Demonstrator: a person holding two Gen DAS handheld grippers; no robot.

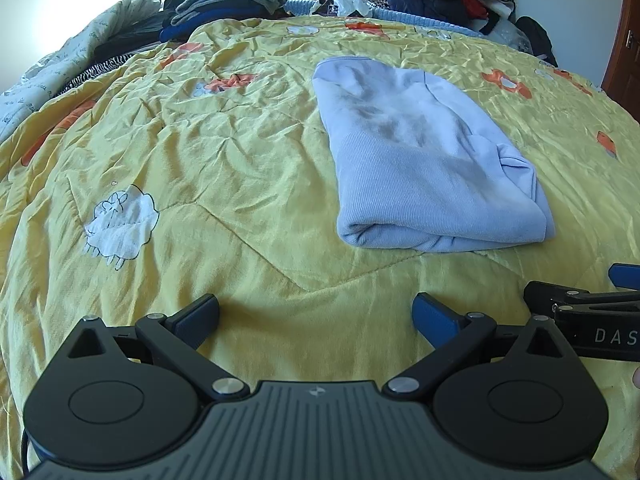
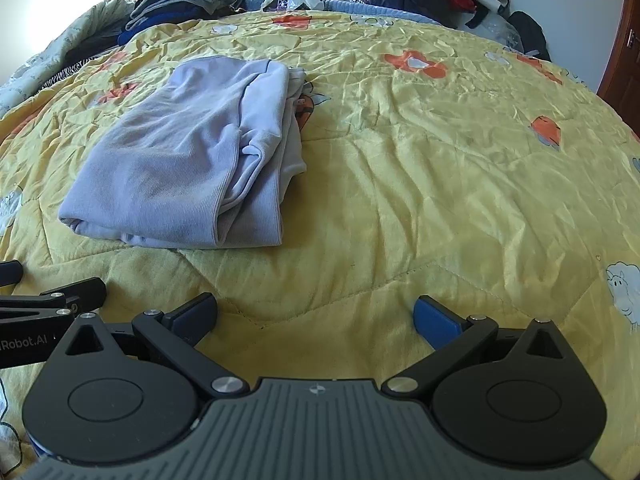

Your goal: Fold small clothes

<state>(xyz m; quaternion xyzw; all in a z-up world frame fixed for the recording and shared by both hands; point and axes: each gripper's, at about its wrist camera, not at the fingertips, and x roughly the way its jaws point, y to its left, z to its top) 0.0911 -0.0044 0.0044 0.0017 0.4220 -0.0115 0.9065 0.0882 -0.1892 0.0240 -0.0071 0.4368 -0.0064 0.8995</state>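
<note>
While both grippers, left (image 1: 316, 320) and right (image 2: 316, 320), gape empty, the folded lilac top (image 1: 424, 152) lies ahead between them, long axis running away.

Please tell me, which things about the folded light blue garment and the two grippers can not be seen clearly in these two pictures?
- Light blue garment: its underside and inner layers, hidden by its own folds, both views.
- Right gripper: in the left wrist view only a part shows, cut by the right edge.
- Left gripper: in the right wrist view likewise cut by the left edge.
</note>
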